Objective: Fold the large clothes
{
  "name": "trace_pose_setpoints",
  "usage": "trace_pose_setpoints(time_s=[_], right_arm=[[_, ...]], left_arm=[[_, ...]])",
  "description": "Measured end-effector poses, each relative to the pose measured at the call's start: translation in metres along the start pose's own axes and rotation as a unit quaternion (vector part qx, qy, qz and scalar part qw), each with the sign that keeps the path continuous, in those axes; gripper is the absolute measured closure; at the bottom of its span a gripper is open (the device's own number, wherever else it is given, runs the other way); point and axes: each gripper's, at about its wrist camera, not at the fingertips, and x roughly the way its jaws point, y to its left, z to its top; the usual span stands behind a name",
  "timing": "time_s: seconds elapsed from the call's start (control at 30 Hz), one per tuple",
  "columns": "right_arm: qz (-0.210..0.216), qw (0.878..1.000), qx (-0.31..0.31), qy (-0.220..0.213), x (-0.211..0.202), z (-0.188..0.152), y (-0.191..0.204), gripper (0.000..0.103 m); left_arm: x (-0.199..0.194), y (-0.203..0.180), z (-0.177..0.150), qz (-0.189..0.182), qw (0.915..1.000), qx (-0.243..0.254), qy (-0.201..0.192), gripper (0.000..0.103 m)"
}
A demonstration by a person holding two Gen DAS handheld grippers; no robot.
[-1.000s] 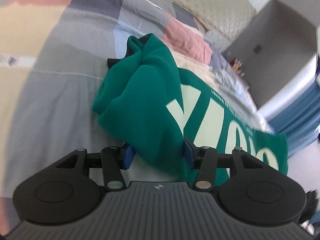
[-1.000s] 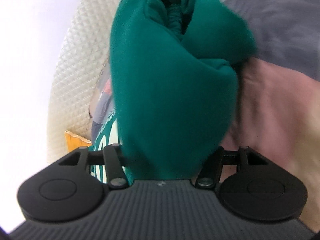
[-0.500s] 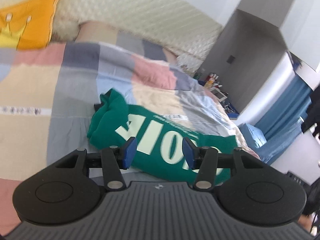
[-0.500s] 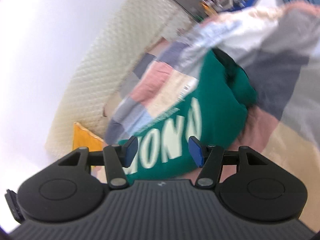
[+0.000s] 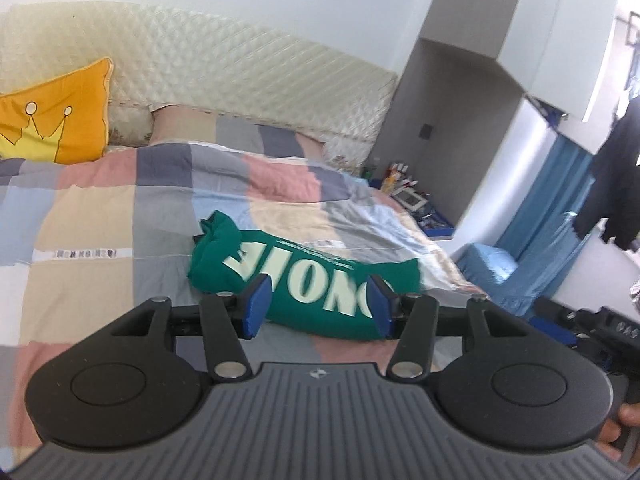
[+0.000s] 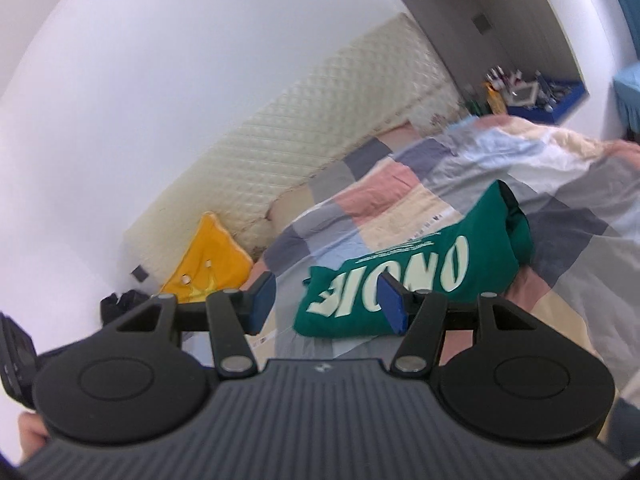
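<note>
Folded green sweatshirt (image 5: pixel 304 280) lies mid-quilt (image 5: pixel 120 216), bare patchwork on every side — left gripper (image 5: pixel 318 306) opening, right gripper (image 6: pixel 326 300) parted, both empty above it.

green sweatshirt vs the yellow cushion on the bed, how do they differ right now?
The green sweatshirt lies folded flat in a long bundle mid-bed; the yellow cushion stands propped against the quilted headboard. The sweatshirt carries large pale block lettering; the cushion carries a crown drawing. The sweatshirt sits in line with both grippers' open jaws; the cushion sits off to the side. Both rest on the patchwork bedspread, untouched.
</note>
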Motion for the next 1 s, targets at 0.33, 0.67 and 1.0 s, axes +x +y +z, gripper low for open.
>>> trace_pose_setpoints(time_s=[0.33,0.67,1.0], right_arm=[[-0.040,0.995,-0.090,-0.011,-0.067,-0.052,0.043,0.043],[-0.066,0.986,-0.150,-0.023,-0.094,-0.106,0.054,0.043],[-0.081,0.981,-0.169,-0.049,-0.088,-0.143,0.045,0.043]], left_arm=[[-0.088,-0.035,-0.055,0.005,0.9966,0.079,-0.022,0.042],[-0.112,-0.043,-0.114,0.018,0.9872,0.150,-0.051,0.042],[-0.115,-0.035,-0.154,0.013,0.9871,0.146,-0.064,0.042]])
